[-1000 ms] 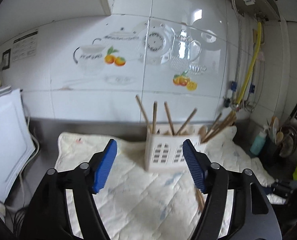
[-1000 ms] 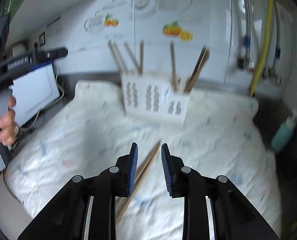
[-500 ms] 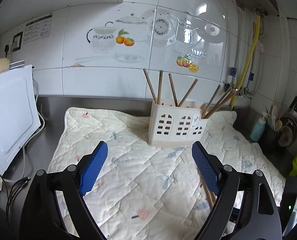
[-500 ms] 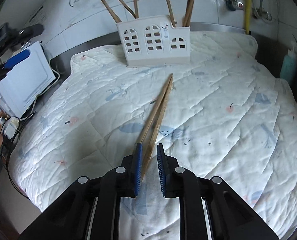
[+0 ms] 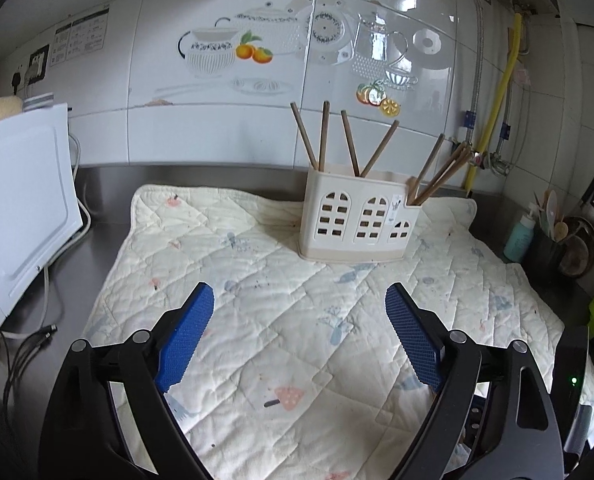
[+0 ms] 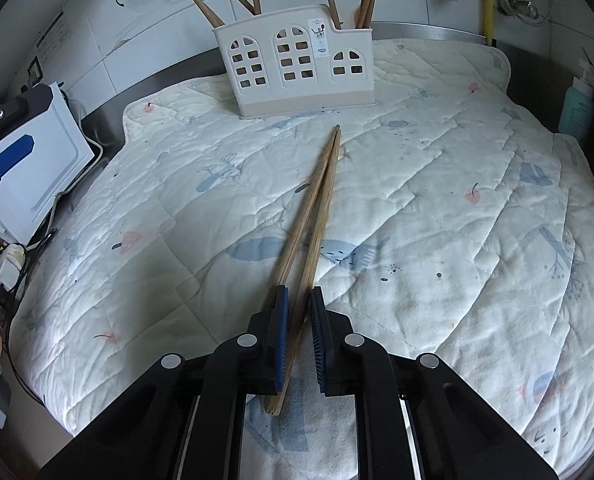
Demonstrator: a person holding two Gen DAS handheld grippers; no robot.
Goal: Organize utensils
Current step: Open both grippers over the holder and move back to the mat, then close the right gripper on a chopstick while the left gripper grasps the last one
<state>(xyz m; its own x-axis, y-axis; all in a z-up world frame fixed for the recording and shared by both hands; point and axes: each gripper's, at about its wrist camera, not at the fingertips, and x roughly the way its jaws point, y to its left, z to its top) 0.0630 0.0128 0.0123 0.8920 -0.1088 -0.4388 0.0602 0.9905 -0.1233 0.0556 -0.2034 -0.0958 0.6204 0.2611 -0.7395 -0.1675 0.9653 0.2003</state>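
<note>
Left hand-held gripper [image 5: 299,300]: spread wide over the quilted mat [image 5: 257,280], nothing between the pads. White utensil caddy [image 6: 297,64] at the mat's back edge, several chopsticks upright inside. Right hand-held gripper [image 6: 299,304]: nearly pressed together around the pair of chopsticks [image 6: 317,208] flat on the mat, probably pinching them already.

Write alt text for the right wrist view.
The right hand-held gripper is shut on a pair of wooden chopsticks lying on a quilted cloth. Behind stands a white holder with more chopsticks.
</note>
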